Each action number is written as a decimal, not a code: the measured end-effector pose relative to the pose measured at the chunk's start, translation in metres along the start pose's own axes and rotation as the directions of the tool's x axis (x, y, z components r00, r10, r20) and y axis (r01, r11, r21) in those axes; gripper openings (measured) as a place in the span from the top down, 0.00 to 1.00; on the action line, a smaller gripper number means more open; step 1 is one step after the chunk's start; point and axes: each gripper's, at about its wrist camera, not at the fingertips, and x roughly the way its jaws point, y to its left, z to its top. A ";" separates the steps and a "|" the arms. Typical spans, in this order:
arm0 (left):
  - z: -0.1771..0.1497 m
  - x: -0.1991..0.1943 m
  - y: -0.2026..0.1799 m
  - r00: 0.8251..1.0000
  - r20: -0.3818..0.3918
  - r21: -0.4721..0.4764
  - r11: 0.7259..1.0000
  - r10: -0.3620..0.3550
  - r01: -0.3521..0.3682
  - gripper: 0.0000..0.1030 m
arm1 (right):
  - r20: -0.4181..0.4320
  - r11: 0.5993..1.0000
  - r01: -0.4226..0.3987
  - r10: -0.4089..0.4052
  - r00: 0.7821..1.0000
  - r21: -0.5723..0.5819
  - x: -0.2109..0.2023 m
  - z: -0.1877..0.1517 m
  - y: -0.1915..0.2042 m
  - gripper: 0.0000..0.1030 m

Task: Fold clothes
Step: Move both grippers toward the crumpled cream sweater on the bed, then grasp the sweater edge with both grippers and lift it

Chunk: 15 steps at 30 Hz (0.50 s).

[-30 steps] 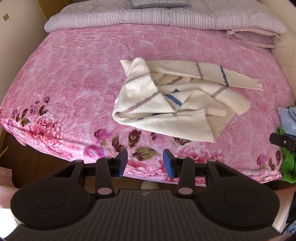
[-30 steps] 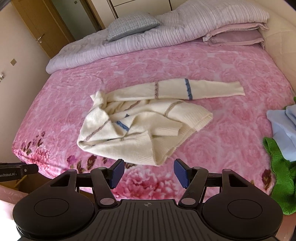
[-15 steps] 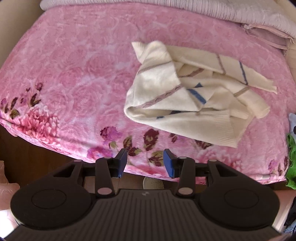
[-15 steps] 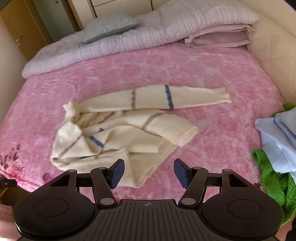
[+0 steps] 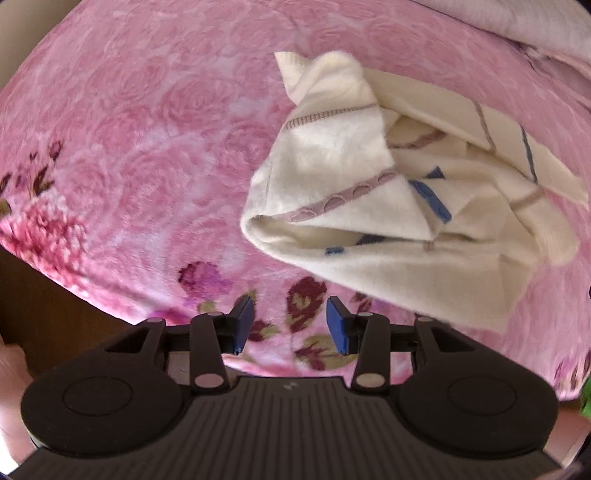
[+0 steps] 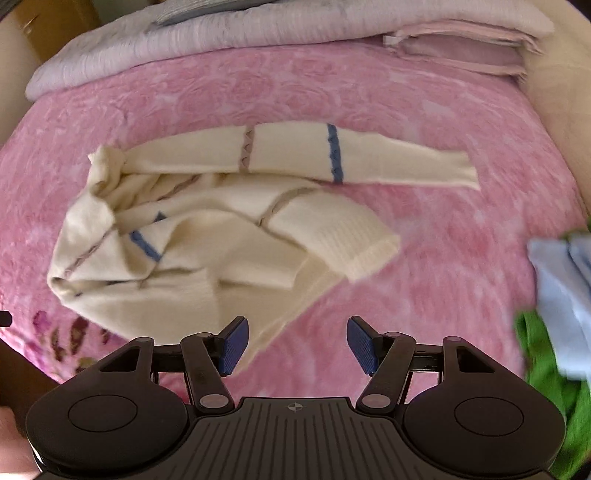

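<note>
through the left wrist camera we see our left gripper (image 5: 291, 323) with its blue pads spread apart and holding nothing, poised above the flowered near edge of the pink blanket (image 5: 140, 140). the cream sweater (image 5: 369, 206) lies crumpled up and to the right of it, not touching the pads. this view alone shows the dark red and green flower print (image 5: 303, 302) along the blanket's edge up close, and the dark wood (image 5: 33, 291) under the bed at lower left.

through the right wrist camera we see our right gripper (image 6: 295, 345), fingers also spread wide and empty, with its left pad (image 6: 232, 345) over the sweater's near hem; whether it touches the cloth we cannot tell. only this view takes in the whole sweater (image 6: 207, 243): it lies bunched left of the blanket's middle, one sleeve (image 6: 332, 157) stretched out flat to the right with a mauve band and a blue band across it. farther right, this view also shows a pale blue garment (image 6: 557, 291) lying on a green one (image 6: 546, 365) at the bed's right edge.

beyond the blanket a folded lilac quilt (image 6: 221, 37) and pink bedding (image 6: 461, 44) run across the head of the bed, with a wooden door (image 6: 48, 22) at upper left. we can read no writing, only a small mark on each gripper body.
</note>
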 end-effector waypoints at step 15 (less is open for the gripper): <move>0.053 0.073 -0.008 0.989 0.143 -0.091 0.995 0.044 -0.031 0.60 | 0.108 0.855 0.019 0.044 0.993 -0.519 0.137 0.079 0.004 0.39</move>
